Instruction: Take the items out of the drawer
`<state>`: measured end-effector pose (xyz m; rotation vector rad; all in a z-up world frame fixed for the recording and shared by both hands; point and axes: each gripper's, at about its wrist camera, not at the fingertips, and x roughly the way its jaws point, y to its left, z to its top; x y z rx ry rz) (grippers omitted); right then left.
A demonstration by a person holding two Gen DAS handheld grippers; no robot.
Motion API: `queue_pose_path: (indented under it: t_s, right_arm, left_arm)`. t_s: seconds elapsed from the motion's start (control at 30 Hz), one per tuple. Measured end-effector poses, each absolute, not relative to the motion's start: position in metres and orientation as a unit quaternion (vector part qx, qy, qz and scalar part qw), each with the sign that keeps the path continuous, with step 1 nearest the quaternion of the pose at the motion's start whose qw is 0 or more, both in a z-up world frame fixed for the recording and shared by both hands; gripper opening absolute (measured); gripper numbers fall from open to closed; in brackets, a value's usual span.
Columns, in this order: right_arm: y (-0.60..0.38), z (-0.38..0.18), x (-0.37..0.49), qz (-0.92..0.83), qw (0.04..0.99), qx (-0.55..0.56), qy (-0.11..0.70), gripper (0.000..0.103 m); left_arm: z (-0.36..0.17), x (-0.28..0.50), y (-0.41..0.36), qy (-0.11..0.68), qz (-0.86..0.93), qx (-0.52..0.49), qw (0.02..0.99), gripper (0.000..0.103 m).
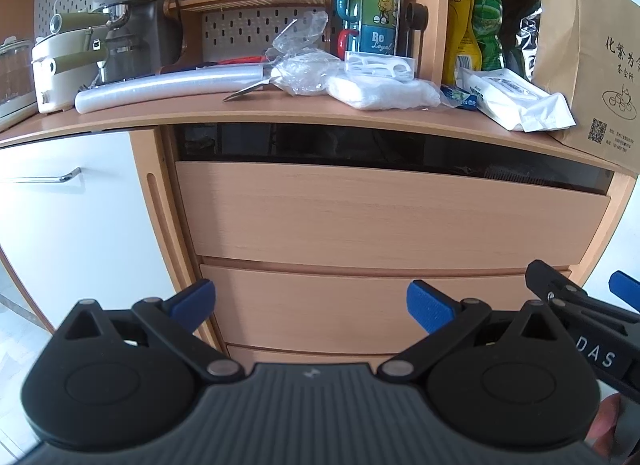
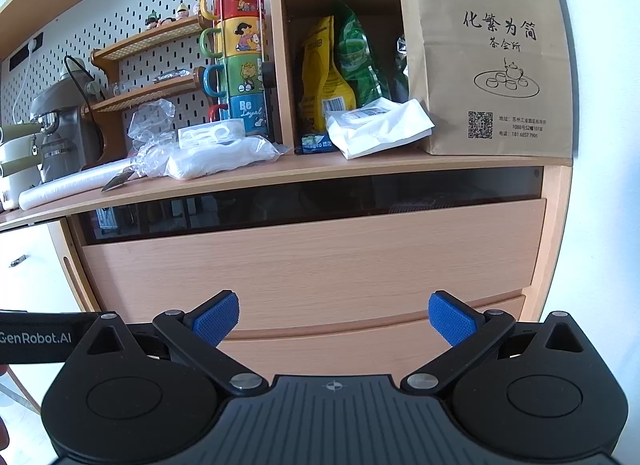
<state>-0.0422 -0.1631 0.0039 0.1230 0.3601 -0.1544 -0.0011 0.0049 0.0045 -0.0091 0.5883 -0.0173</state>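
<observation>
A wooden cabinet has stacked drawers. The top drawer front [image 1: 384, 213] [image 2: 312, 265] stands below a dark glass strip [image 1: 360, 145] [image 2: 312, 201]; what lies behind it is too dark to make out. A second drawer front [image 1: 360, 305] [image 2: 360, 341] is below it. My left gripper [image 1: 310, 307] is open and empty, in front of the second drawer. My right gripper [image 2: 334, 319] is open and empty, in front of the seam between the top two drawers. The right gripper also shows at the right edge of the left wrist view [image 1: 580, 293].
The countertop [image 1: 280, 113] [image 2: 280, 177] holds a cling film roll [image 1: 168, 87], plastic bags [image 1: 304, 69], a white cloth pack [image 1: 384, 93], a wipes pack [image 1: 516, 101] and a brown paper bag [image 2: 488, 61]. Stacked mugs [image 2: 240, 57] and a coffee machine [image 1: 132, 37] stand behind.
</observation>
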Motion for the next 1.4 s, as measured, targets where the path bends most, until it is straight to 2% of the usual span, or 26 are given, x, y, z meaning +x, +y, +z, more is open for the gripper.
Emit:
queue_pose_path:
  t_s: [0.5,0.83,1.13,1.4]
  right_arm:
    - [-0.166,0.007,-0.029,-0.073,0.981,0.044,0.176,0.103]
    - [-0.179,0.013,0.053,-0.038,0.981,-0.054,0.184,0.103]
    - [-0.179,-0.003,0.118,0.010,0.962,-0.157,0.225,0.103]
    - [-0.165,-0.021,0.126,0.021,0.954,-0.205,0.217,0.100]
  left_arm:
    - [0.003,0.014,-0.001,0.288,-0.009,0.006,0.958,0.103]
    - [0.015,0.078,-0.011,0.255,-0.024,0.050,0.965,0.103]
    - [-0.014,0.139,-0.042,0.234,-0.077,0.201,0.948,0.103]
    - [-0.032,0.164,-0.064,0.213,-0.121,0.291,0.925,0.103]
